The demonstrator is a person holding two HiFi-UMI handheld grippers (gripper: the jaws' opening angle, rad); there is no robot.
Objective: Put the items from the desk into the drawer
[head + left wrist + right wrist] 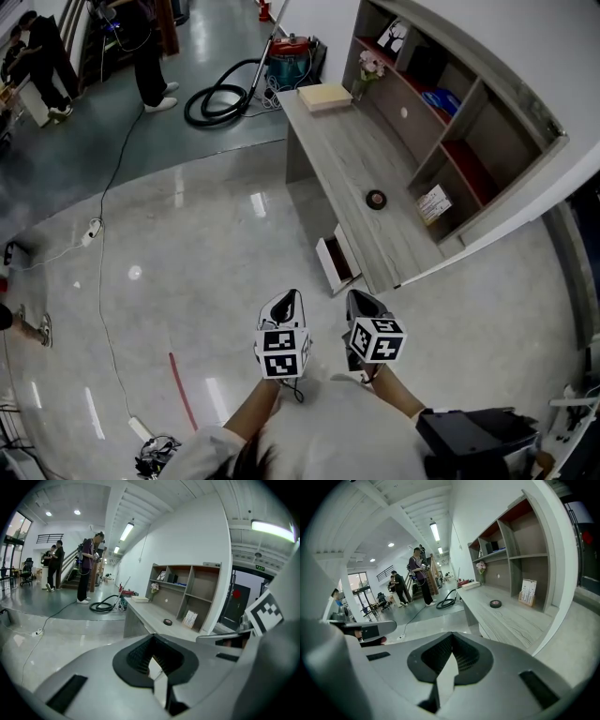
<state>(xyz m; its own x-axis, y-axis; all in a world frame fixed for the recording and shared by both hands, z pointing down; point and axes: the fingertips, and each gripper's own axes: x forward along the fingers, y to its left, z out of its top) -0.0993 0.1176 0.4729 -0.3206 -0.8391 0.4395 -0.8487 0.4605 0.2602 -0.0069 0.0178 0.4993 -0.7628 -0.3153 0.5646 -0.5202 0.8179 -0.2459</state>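
Room: a glossy grey floor (pixel 206 272) is stretching across a large hall, with a long grey wood-grain desk (pixel 347 159) standing against the white wall at right.
Tools: the left gripper (pixel 283 306) and the right gripper (pixel 364 306) are hovering side by side over the floor, each with its jaws pressed together and nothing between them.
Task's things: a black roll of tape (pixel 376 199) is lying mid-desk; a flat cream box (pixel 324 97) is sitting at the far end.
Drawer: the small white pull-out drawer (pixel 327 265) is standing open at the desk's near end.
Key relation: the desk's long axis is running away from the person; the drawer is lying just ahead, the tape farther off and right.
Nearer hand: the right gripper, judging by its side.
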